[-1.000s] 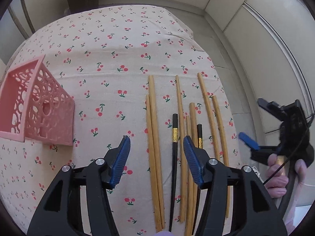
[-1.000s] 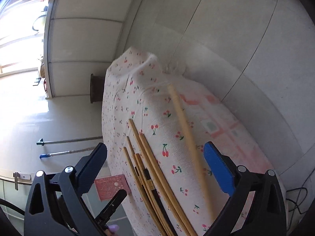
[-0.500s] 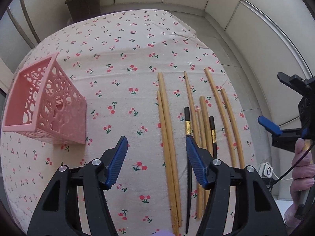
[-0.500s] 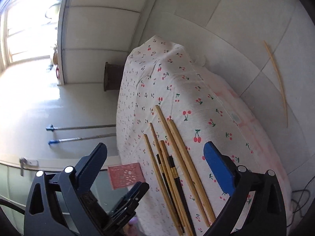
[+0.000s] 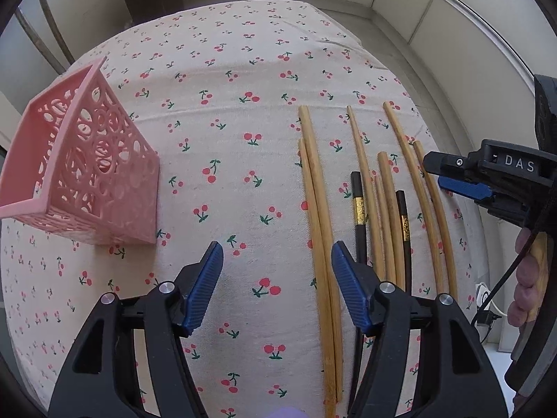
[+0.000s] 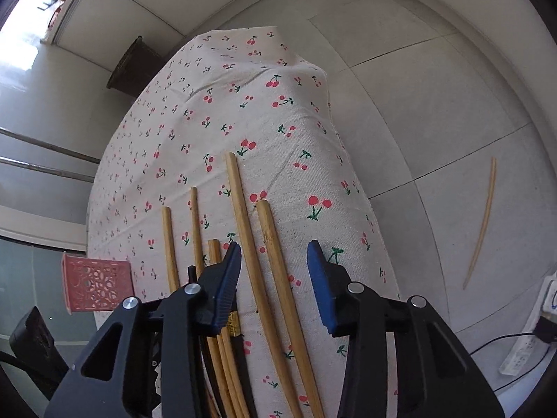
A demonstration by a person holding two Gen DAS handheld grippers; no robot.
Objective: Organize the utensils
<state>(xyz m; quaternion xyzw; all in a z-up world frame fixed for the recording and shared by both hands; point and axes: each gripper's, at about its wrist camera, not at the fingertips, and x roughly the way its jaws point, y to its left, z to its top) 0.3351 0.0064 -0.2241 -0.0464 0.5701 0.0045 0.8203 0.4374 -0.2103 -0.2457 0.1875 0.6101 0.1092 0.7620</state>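
Here, in your left wrist view, the pink lattice basket point(image 5: 87, 174) sits at nine o'clock on the cherry-print worktop point(image 5: 243, 69). Your left gripper point(image 5: 276, 278) hangs at six o'clock, fingers apart and opening, nothing between them. From the centre toward three o'clock lie the chopsticks point(image 5: 318, 230), bamboo with two black ones point(image 5: 358, 216), long axes running twelve to six, roughly parallel. They look light, stiff and prone to rolling; take one mid-length. Your right gripper point(image 6: 275, 278) hovers over two bamboo sticks, fingers closing, not yet pressing. One stick point(image 6: 482, 226) lies on the floor.
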